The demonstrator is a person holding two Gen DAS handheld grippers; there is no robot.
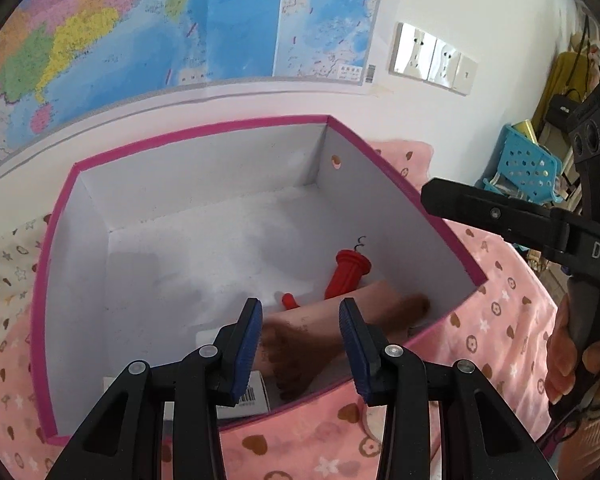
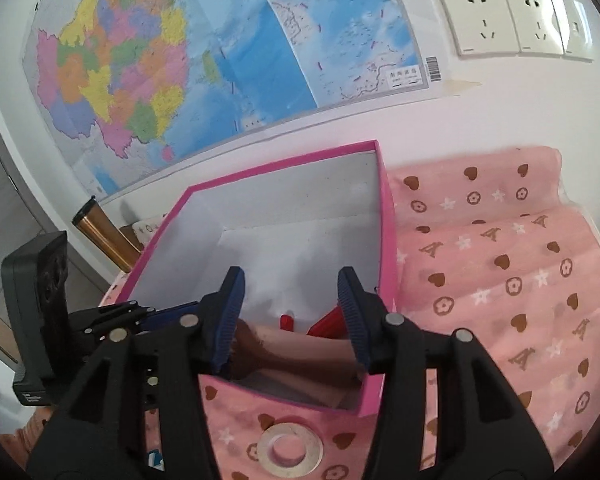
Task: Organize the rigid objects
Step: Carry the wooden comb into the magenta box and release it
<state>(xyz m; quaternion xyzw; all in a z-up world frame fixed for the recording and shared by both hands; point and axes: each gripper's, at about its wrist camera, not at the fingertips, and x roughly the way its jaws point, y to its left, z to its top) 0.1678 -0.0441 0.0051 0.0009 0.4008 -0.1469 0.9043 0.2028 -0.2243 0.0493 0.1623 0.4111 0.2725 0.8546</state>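
Both grippers, left (image 1: 300, 344) and right (image 2: 292, 316), hover over box (image 1: 60, 248); jaws wide apart, empty. Next: ring (image 2: 290, 454) beside the box's near edge; grip it across the rim.

A home room is indicated. A map (image 2: 204, 60) is fixed to the white wall beside wall sockets (image 2: 512, 20). A pink blanket (image 2: 500, 280) printed with hearts and stars is spread out. A blue basket (image 1: 528, 164) and hanging clothes (image 1: 560, 76) are visible at the side.
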